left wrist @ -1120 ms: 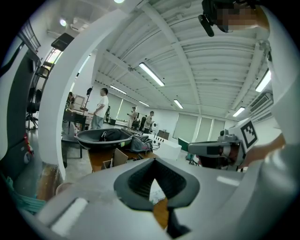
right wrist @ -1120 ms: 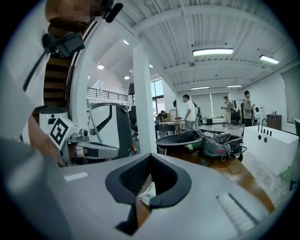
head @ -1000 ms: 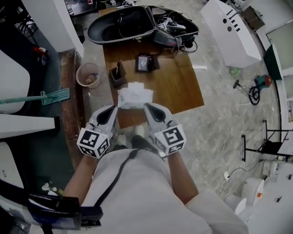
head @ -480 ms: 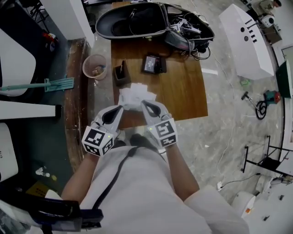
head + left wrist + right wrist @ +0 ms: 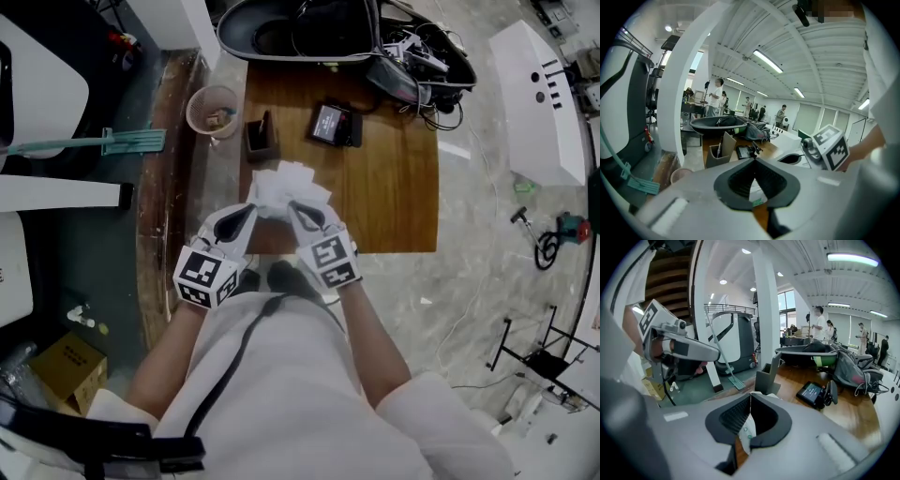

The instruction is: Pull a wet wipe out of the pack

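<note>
The white wet wipe pack lies crumpled near the front edge of the wooden table. In the head view my left gripper and right gripper point at the pack's near edge from either side, tips close to it. Both stand shut, their jaws meeting tip to tip. In the left gripper view the pack, with a green mark, shows below the left gripper. The right gripper view shows the pack under the right gripper. Whether either tip touches the pack I cannot tell.
Behind the pack stand a dark pen holder and a small black device. A black tub with bags and cables fills the table's far end. On the floor to the left are a bin and a green mop.
Both grippers have come down toward the table and drawn closer together at the pack's near edge. Their jaws stay shut throughout. The pack has not moved.
</note>
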The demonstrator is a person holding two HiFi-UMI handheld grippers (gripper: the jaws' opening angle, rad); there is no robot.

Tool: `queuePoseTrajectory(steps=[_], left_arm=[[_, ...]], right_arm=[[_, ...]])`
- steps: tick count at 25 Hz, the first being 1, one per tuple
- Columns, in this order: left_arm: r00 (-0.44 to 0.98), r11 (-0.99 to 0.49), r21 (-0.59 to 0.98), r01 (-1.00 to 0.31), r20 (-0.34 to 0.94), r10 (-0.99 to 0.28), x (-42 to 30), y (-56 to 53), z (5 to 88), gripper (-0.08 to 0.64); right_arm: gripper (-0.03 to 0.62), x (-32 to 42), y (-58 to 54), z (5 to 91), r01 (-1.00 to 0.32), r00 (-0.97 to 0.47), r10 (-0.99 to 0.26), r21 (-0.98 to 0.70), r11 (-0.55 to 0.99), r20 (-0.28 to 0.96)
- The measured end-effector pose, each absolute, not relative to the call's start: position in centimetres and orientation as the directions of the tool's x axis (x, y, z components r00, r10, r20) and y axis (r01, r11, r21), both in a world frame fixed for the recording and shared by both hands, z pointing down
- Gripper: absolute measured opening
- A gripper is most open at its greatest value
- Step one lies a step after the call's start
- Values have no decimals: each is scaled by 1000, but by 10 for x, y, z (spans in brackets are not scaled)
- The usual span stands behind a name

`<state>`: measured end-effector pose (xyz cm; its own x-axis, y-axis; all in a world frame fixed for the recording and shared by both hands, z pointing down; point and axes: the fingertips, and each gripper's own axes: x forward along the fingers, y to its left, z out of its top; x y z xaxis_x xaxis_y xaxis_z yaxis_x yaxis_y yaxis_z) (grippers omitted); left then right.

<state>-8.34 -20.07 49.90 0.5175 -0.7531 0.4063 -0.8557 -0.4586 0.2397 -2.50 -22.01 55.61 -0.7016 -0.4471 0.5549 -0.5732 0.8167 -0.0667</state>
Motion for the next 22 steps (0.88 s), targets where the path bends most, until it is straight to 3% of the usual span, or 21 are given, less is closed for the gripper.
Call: queuePoseTrajectory(steps=[4,6,11,22], left_arm=[[492,-453,198,-869,443,-750,-72,-206,516,8],[481,-456,175,-873,470,-740,-65,-209,530,65],[454,-488,84,-869,531,-716,-48,-223,563,118],[408,-459,62,-886,573,-710,-36,-243,592,101]], right_arm=[[9,-26,-225,570,-551,-711,-415,-83,830,568],[12,-25,-227,575,-541,-715,-402,-88,836,572],[23,-19,-230,587,-523,-716,-375,-97,847,589],[25,-11,-238,594,-502,-719,-348,-102,859,602]])
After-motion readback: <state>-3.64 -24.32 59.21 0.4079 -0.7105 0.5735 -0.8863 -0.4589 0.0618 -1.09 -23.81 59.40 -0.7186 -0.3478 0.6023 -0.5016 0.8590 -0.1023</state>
